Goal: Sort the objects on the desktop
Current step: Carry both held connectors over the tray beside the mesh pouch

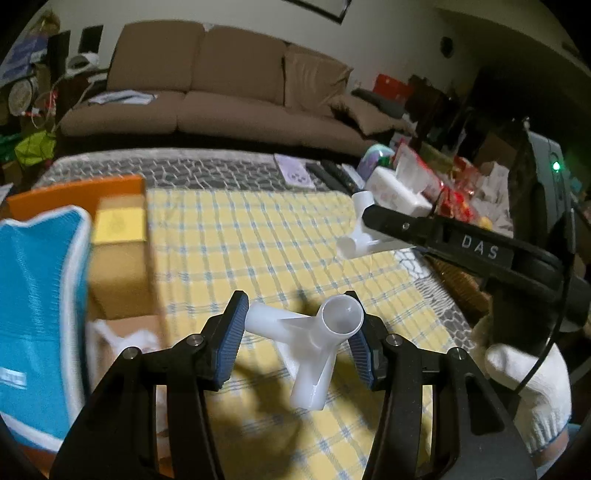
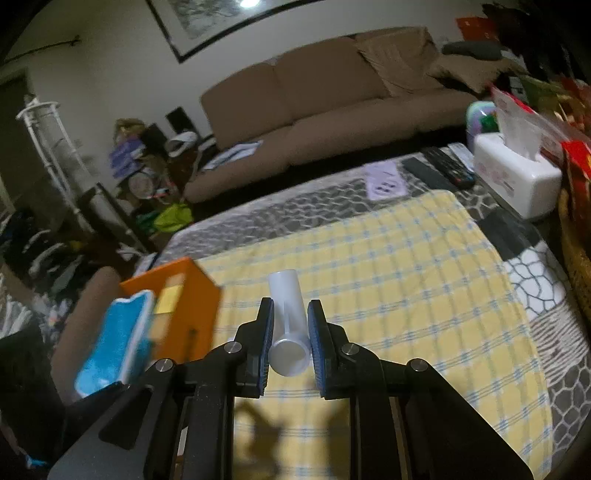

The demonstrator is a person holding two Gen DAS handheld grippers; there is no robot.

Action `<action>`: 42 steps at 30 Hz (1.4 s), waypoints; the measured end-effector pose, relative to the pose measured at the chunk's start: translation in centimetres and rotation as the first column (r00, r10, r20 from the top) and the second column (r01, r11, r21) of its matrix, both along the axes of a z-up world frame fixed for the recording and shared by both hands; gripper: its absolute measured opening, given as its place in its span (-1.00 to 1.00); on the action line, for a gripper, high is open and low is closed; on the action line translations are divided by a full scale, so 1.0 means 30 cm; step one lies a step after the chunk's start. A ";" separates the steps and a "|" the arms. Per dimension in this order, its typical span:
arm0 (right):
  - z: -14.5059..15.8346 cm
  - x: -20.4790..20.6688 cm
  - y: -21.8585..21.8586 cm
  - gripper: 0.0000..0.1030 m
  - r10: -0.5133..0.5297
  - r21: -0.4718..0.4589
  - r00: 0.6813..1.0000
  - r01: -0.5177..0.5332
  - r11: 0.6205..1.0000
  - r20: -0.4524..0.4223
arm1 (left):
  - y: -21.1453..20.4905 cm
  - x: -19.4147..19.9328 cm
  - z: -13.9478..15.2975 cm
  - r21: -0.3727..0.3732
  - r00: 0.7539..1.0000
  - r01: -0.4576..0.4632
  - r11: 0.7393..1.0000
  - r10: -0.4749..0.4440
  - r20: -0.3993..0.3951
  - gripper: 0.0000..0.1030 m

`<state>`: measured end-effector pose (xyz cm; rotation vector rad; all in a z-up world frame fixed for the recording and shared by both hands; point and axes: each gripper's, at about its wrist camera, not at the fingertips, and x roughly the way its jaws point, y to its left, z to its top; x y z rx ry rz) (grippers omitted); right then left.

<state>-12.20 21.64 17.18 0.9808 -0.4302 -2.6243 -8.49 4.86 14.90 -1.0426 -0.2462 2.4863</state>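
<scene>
Both white 3-way connectors held clear above yellow cloth (image 1: 258, 229): L gripper (image 1: 297, 332) clamped on connector (image 1: 314, 332), R gripper (image 2: 290, 343) clamped on other connector (image 2: 286, 317); smooth round tubes could twist or slip out mid-carry.

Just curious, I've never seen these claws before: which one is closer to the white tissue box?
Right. The right claw, gripping a white pipe joint, hangs just in front of the tissue box; the left claw holds its own joint farther back over the yellow cloth.

Brown sofa (image 2: 332, 110) against white wall (image 2: 110, 55); framed picture (image 2: 207, 22) above; clutter (image 2: 147, 162) beside.
</scene>
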 end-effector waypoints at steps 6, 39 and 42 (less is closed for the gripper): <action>0.078 0.083 -0.151 -0.65 0.083 -0.022 0.995 -0.085 0.996 -0.052 | -0.171 0.069 0.106 -0.001 0.997 -0.059 0.998 0.059 -0.054 -0.05; -0.044 0.057 -0.609 -0.65 0.285 0.108 0.957 -0.289 0.951 0.053 | -0.525 0.044 -0.037 0.048 0.983 -0.173 0.984 0.169 0.066 -0.05; -0.064 0.045 -0.618 -0.65 0.287 0.114 0.955 -0.293 0.949 0.070 | -0.528 0.037 -0.039 0.055 0.983 -0.176 0.983 0.172 0.069 -0.05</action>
